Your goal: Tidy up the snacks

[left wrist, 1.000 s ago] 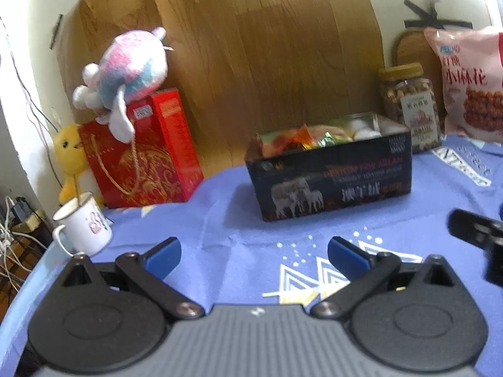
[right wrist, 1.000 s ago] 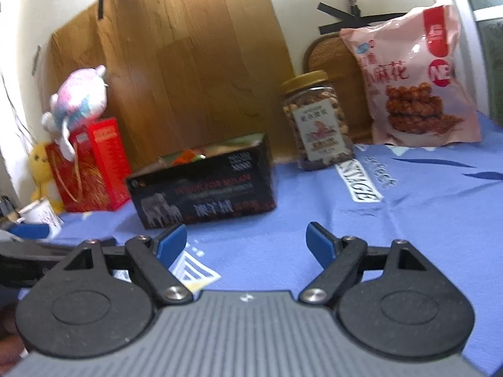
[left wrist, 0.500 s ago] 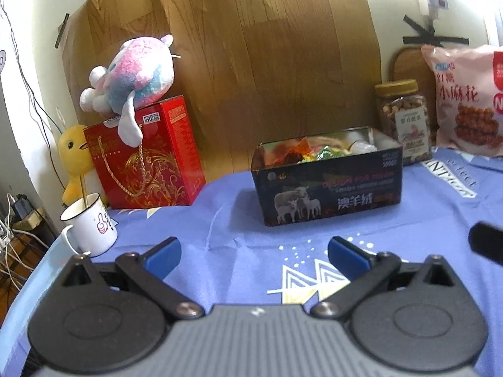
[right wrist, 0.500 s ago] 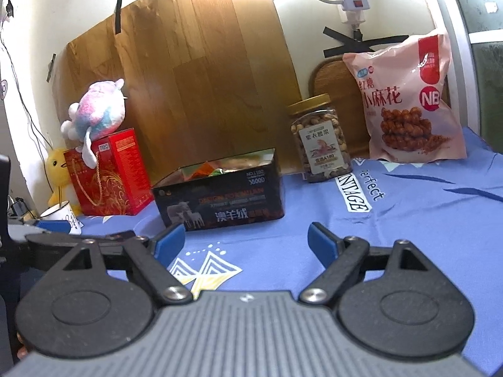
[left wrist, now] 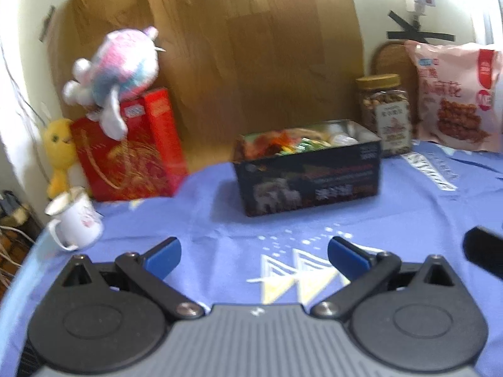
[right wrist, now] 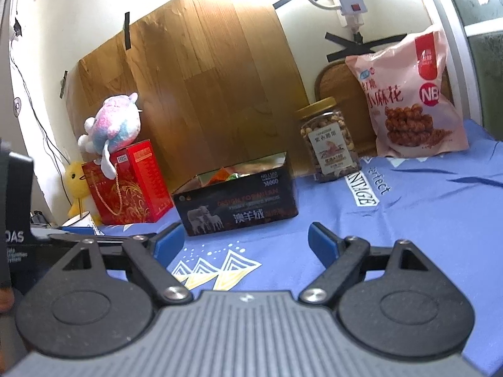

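A dark box filled with colourful wrapped snacks stands on the blue cloth; it also shows in the right wrist view. A nut jar and a pink snack bag stand behind it at the right. My left gripper is open and empty, well short of the box. My right gripper is open and empty, also short of the box. Part of the left gripper's body shows at the left edge of the right wrist view.
A red gift bag with a plush toy on top stands at the left, with a yellow duck toy and a white mug beside it. A wood-pattern board leans on the wall behind.
Both grippers have pulled back and risen from the box, which now looks smaller and farther. Both stay open and empty.
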